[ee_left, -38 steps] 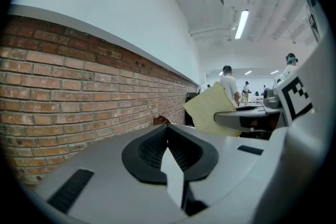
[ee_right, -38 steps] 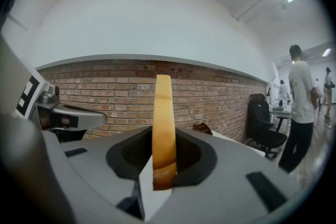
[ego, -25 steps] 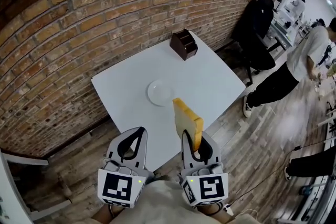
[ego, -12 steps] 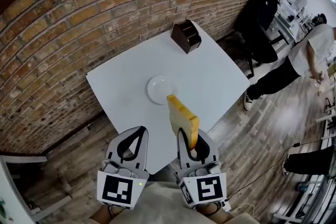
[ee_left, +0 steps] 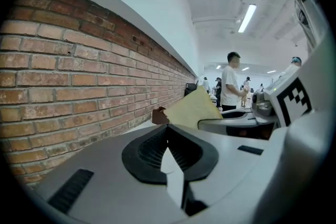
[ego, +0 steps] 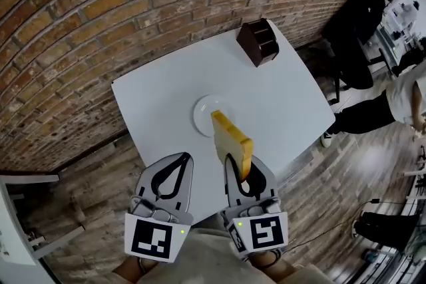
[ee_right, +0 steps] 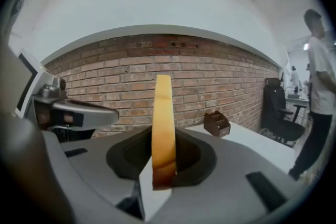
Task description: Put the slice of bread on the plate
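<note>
Right gripper (ego: 238, 169): jaws set narrow and clamped on the lower end of the bread slice (ego: 231, 141). In the right gripper view the slice (ee_right: 163, 134) stands on edge, upright, crust towards the camera, with a pad pressed to each flat face. Left gripper (ego: 178, 159): jaws closed tip to tip, with nothing between them, confirmed in the left gripper view (ee_left: 167, 128). It is held level with the right one, just beside it on my left. Both grippers sit at the near edge of the white table (ego: 160, 110). The slice is carried in the air, not resting on anything. From the head view its far end overlaps the near right rim of the white plate (ego: 200, 113); I cannot tell whether it is truly above the plate. The plate lies near the table's middle, with nothing lying on it. A brown box (ego: 259, 42) stands at the far corner, well apart from the plate, and a brick wall (ego: 100, 10) runs behind the table. A person (ego: 399, 100) stands off to the right on the wooden floor (ego: 333, 189).
</note>
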Available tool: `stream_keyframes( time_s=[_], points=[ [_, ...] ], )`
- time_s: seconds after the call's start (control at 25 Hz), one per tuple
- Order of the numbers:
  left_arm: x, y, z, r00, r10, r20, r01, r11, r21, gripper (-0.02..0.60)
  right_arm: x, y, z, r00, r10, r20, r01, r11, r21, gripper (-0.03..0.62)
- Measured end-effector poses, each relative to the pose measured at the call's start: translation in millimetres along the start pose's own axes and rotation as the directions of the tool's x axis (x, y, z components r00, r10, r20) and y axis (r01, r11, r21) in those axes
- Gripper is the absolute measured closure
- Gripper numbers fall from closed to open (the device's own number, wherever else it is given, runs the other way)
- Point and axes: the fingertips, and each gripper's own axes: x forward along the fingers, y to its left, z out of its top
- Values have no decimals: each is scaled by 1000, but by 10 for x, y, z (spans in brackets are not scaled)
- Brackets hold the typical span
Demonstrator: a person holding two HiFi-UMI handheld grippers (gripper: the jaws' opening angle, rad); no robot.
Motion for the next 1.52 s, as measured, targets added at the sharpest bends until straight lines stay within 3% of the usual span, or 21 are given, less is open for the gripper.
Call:
stream_keyframes(
  time_s=[0.36, 1.52],
  points=[
    [297, 73, -79, 998, 45, -46, -44, 999, 18, 572, 456, -188, -276, 995, 76, -62, -75, 997, 33, 500],
    [496, 189, -215, 985, 140, -100, -140, 990, 2, 572, 1080, -275, -980, 967, 157, -199, -157, 987, 12, 502]
  ],
)
